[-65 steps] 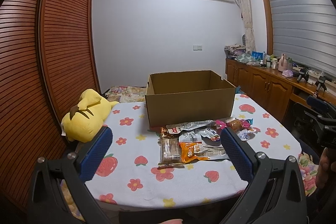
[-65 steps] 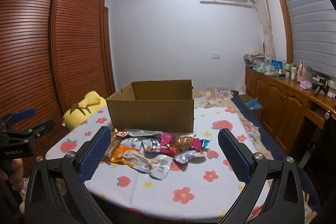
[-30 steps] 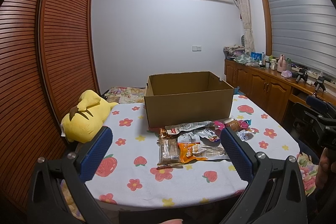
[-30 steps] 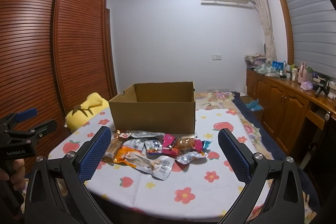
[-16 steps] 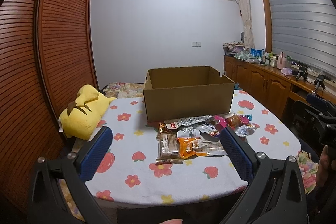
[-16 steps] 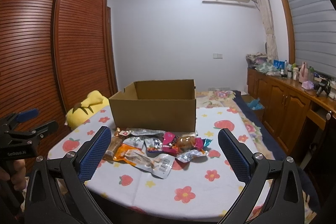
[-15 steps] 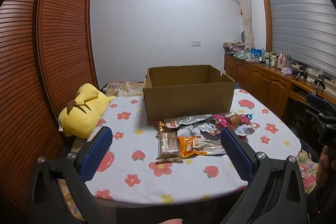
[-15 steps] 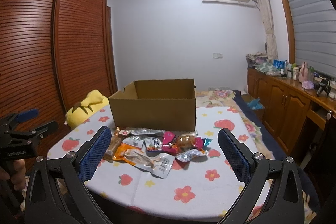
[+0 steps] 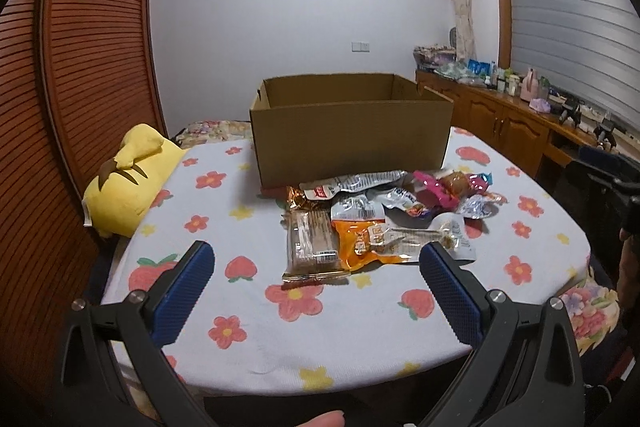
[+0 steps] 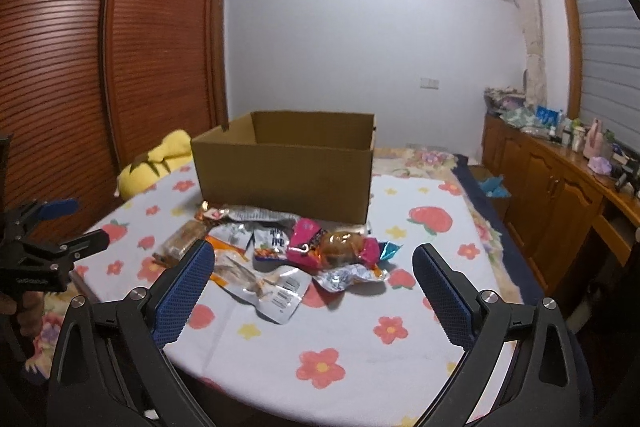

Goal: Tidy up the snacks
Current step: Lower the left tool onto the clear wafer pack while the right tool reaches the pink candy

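The snacks (image 9: 384, 215) are heaped loosely on the flowered cloth of the table (image 9: 320, 343), just in front of the near wall of an open cardboard box (image 9: 352, 143), an arrangement that leaves only a short carry from heap to box; the box is presumably meant as the place for sorting, though its floor is hidden behind the wall and it cannot be told whether anything lies inside. The left tool (image 9: 316, 267) is held low over the near edge of the table with its blue pads spread wide and nothing between them, and it is aimed at the left part of the heap, where a clear wrapper of brown biscuits (image 9: 312, 243) and an orange packet (image 9: 364, 243) lie closest. The right tool (image 10: 312, 267) is likewise spread and unloaded, and is pointed at the other side, where a pink wrapped cake (image 10: 332, 247) and a flat clear packet with a barcode (image 10: 272, 287) are nearest. The two tools are kept well apart, probably so that each side of the heap can be worked without crossing. No snack is gripped yet, so the task is judged to be at its start. A yellow plush toy (image 9: 128, 183) lies at the left edge of the table, clear of the heap.
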